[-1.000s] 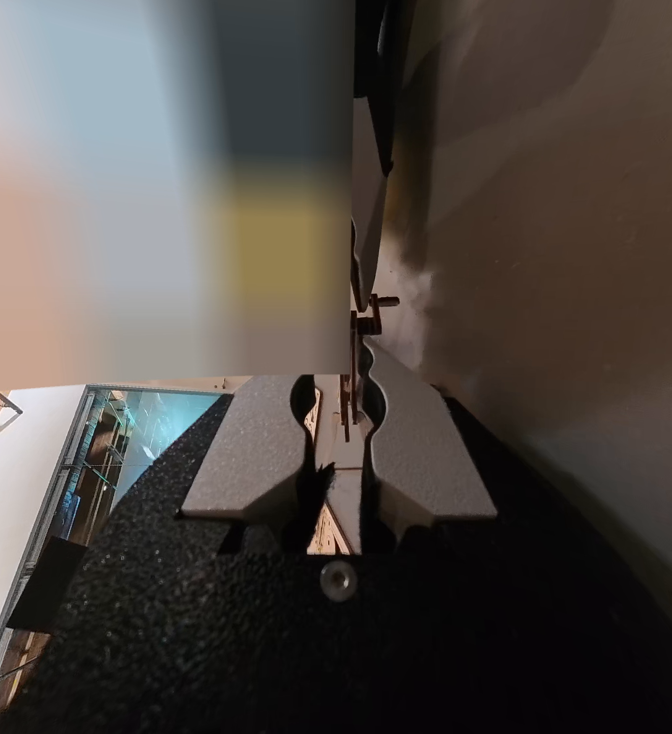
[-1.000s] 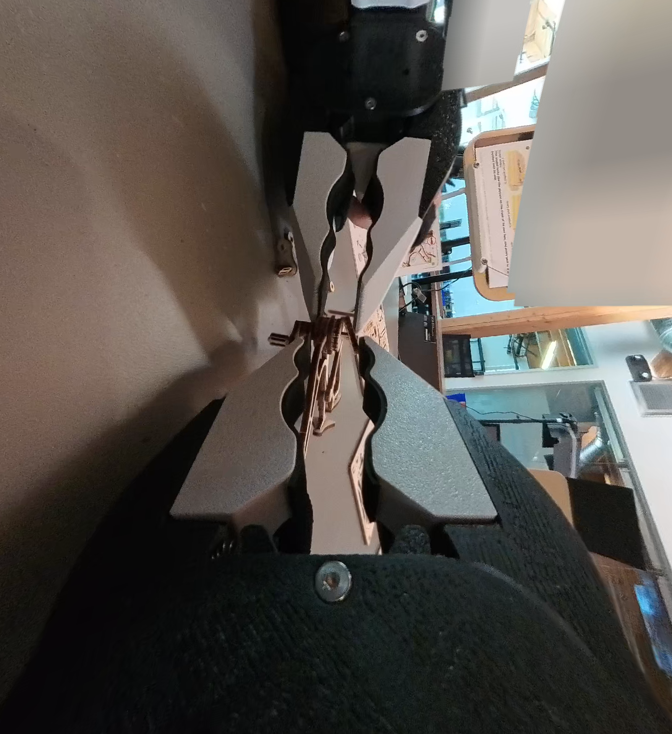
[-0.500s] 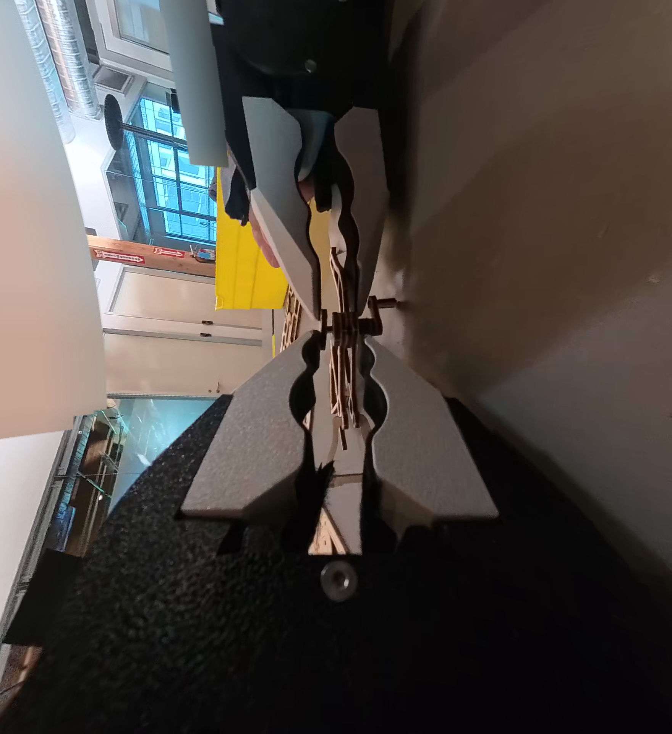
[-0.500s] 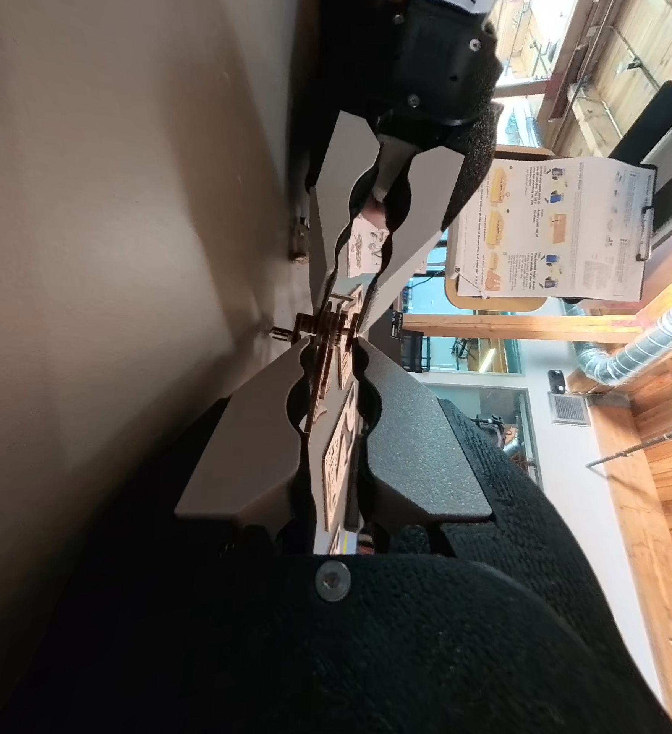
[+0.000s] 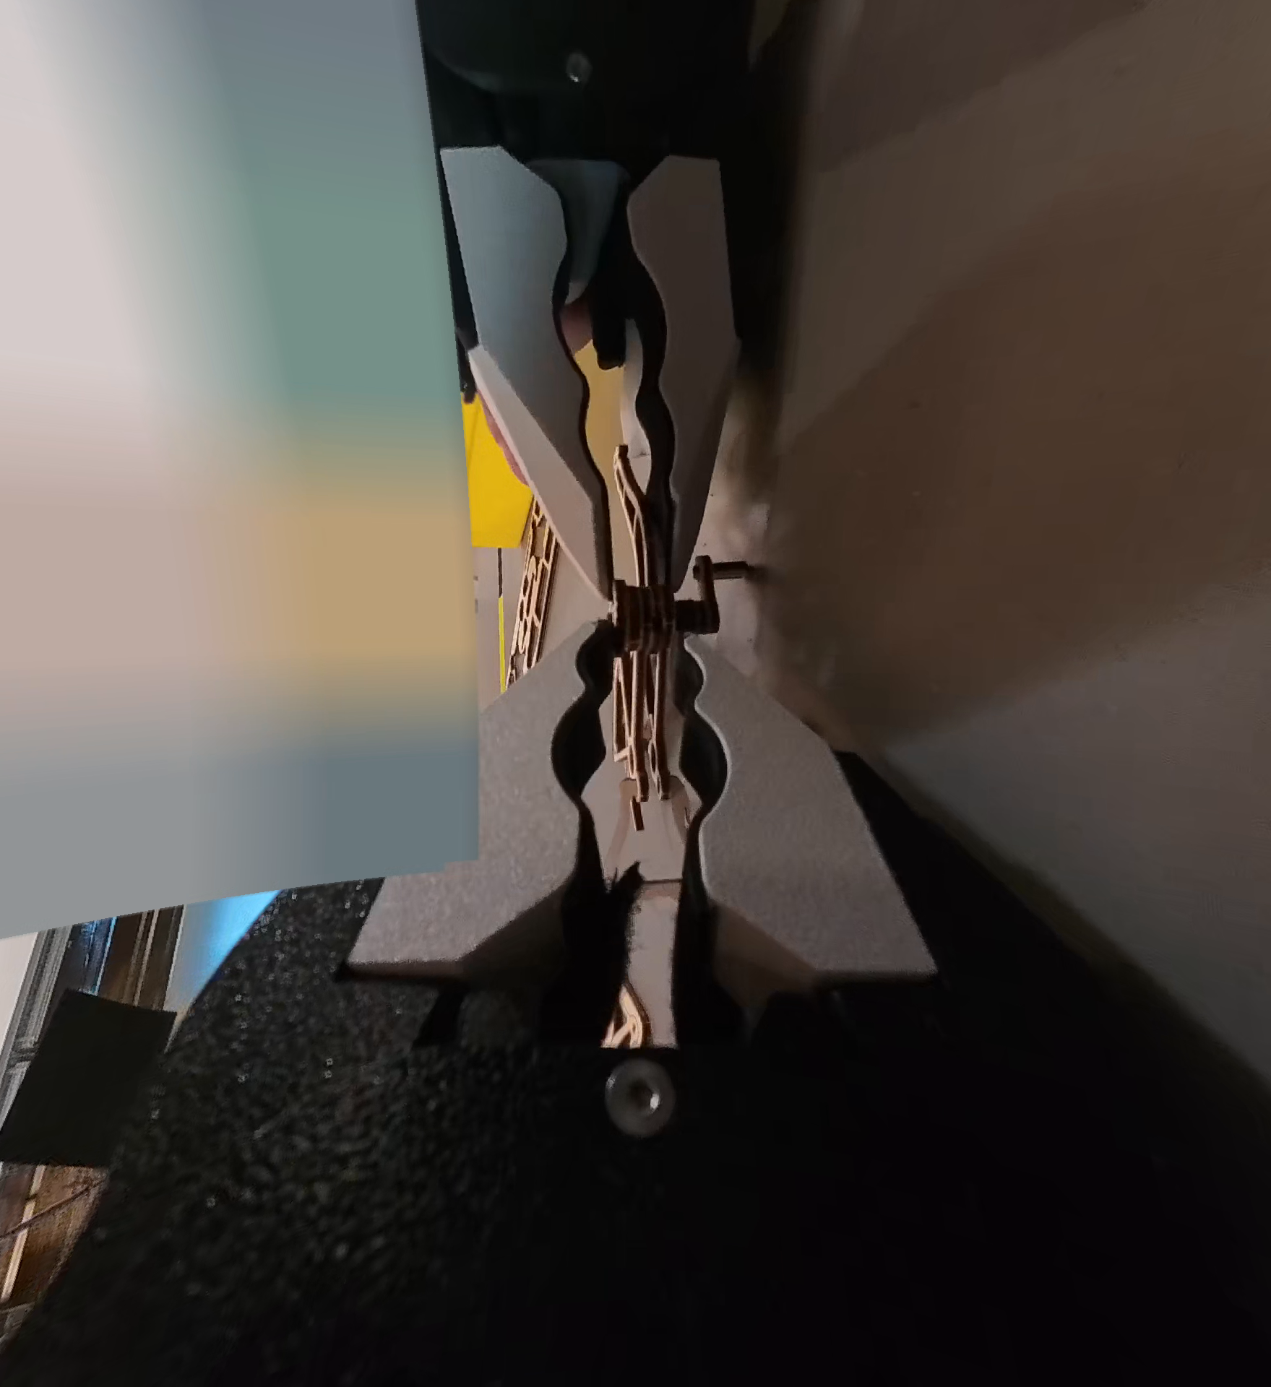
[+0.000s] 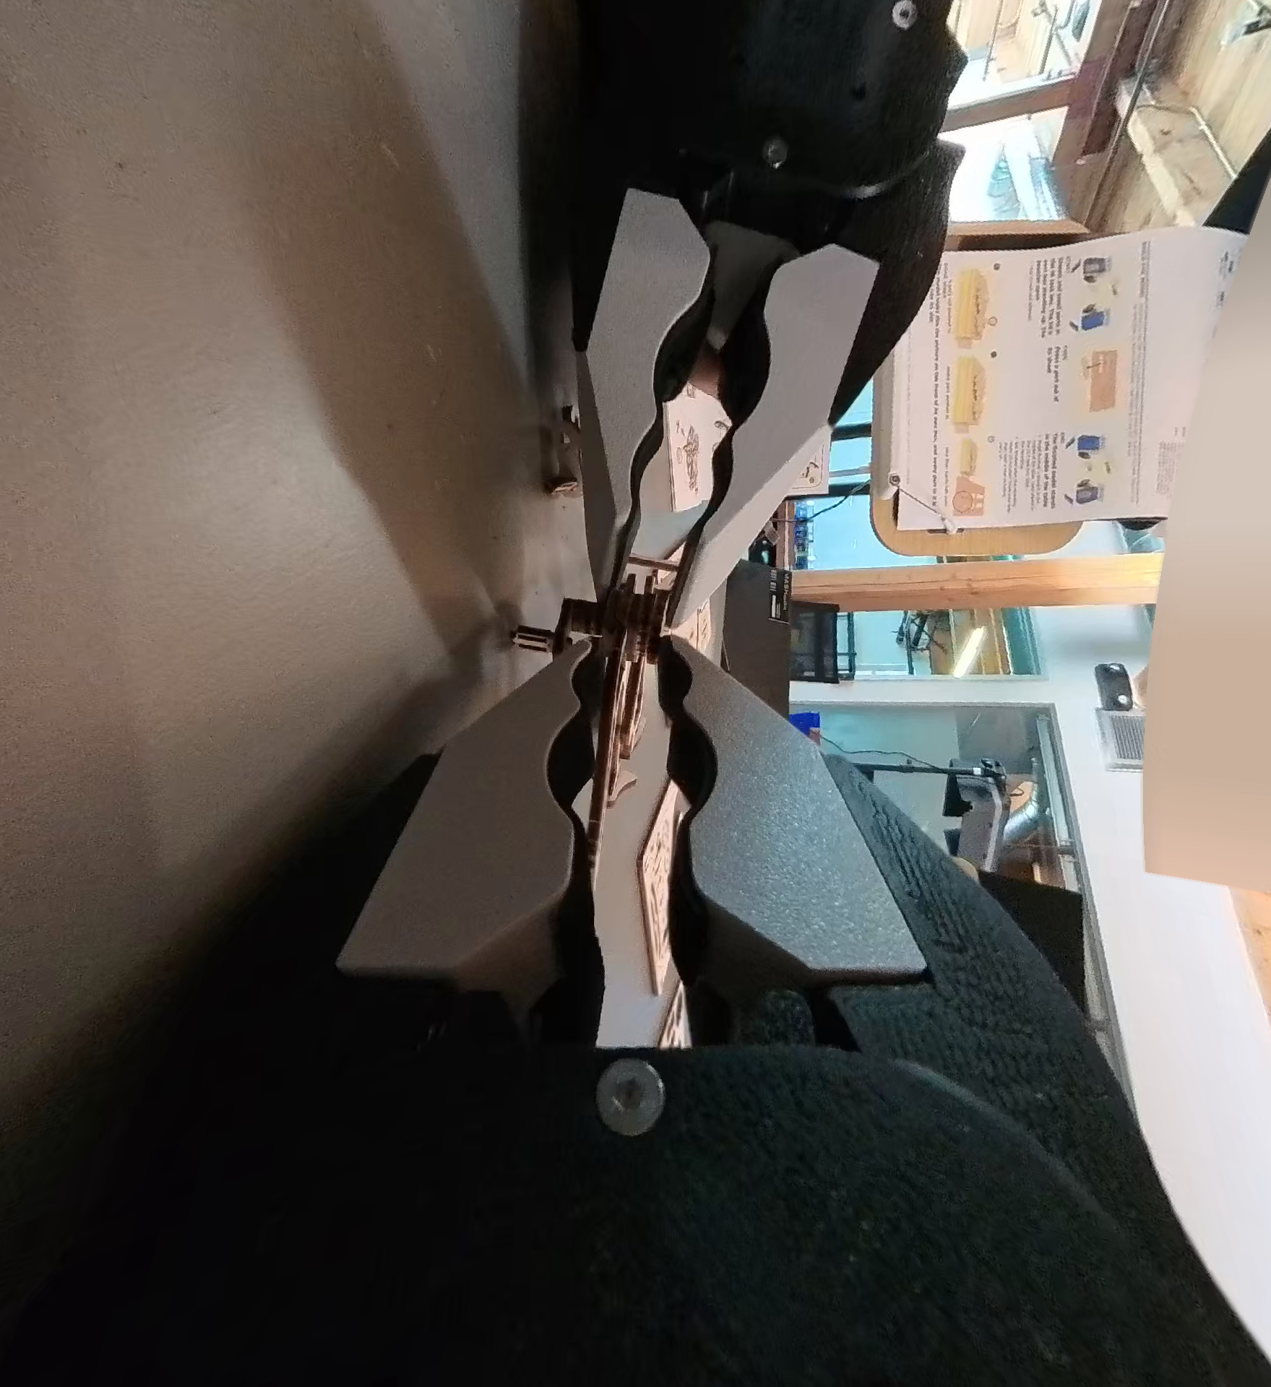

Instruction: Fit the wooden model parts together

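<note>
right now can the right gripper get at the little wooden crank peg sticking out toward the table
Probably not. The right gripper has its jaws shut on the brown wooden gear model, meeting the left gripper tip to tip. The small wooden crank peg sits beside its jaw, close against the grey table.

The thin, pale laser-cut wooden model part (image 5: 643, 679) has dark burnt edges. The matt grey gripper fingers (image 5: 527, 810) look grainy, and the black gripper housing (image 5: 392, 1163) is coarse and pebbled.
</note>
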### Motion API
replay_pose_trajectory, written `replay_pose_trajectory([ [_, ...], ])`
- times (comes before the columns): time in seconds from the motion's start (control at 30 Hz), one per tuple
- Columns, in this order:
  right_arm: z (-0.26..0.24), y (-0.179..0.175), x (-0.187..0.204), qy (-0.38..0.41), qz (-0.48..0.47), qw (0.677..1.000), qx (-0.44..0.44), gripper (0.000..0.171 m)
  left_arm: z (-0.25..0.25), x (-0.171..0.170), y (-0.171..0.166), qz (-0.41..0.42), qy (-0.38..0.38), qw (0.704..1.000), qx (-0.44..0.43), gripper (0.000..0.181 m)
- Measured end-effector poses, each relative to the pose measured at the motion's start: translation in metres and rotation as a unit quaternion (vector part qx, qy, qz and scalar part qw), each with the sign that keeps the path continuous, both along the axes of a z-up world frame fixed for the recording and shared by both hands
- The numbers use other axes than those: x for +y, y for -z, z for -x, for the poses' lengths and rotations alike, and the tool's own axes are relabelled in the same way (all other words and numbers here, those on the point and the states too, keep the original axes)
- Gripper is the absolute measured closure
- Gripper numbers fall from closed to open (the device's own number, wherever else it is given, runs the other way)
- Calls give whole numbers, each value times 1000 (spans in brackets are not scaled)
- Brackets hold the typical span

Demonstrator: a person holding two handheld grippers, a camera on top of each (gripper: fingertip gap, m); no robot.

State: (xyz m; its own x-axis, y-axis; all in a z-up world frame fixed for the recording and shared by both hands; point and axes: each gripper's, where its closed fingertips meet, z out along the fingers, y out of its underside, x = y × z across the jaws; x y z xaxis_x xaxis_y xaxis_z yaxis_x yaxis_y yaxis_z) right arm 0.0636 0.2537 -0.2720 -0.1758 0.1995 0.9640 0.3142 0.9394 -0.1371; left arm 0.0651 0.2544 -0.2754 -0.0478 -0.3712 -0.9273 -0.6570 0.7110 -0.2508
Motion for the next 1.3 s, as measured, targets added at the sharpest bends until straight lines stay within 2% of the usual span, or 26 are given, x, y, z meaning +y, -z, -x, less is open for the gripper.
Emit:
replay_pose_trajectory([
  [0.03, 0, 0, 0, 2, -3, 1000, -1, 159, 0, 0, 0, 1, -2, 1000, 0, 169],
  [0.23, -1, -4, 3, 8, 37, 999, 11, 159, -1, 2, -5, 22, 5, 999, -30, 168],
  [0.33, -2, -12, 4, 4, 78, 996, 37, 159, 2, 5, -15, 21, 4, 997, -74, 161],
  [0.43, -2, -16, 3, -2, 110, 993, 50, 160, -1, 3, -11, 42, 15, 997, -70, 151],
  [0.83, -3, -14, 1, -19, 104, 993, 49, 159, -3, 3, -9, 46, 11, 998, -50, 157],
  [0.87, -3, -13, 1, -19, 107, 993, 44, 159, -2, 3, -9, 43, 9, 998, -49, 159],
  [0.9, -3, -12, 0, -20, 111, 993, 38, 159, -1, 3, -11, 38, 5, 998, -50, 170],
  [1.23, -2, -12, 1, -15, 110, 993, 48, 159, 0, 5, -13, 50, 7, 996, -69, 169],
  [1.3, -3, -14, 3, -8, 128, 990, 56, 159, 1, 7, -13, 51, 0, 996, -72, 161],
])
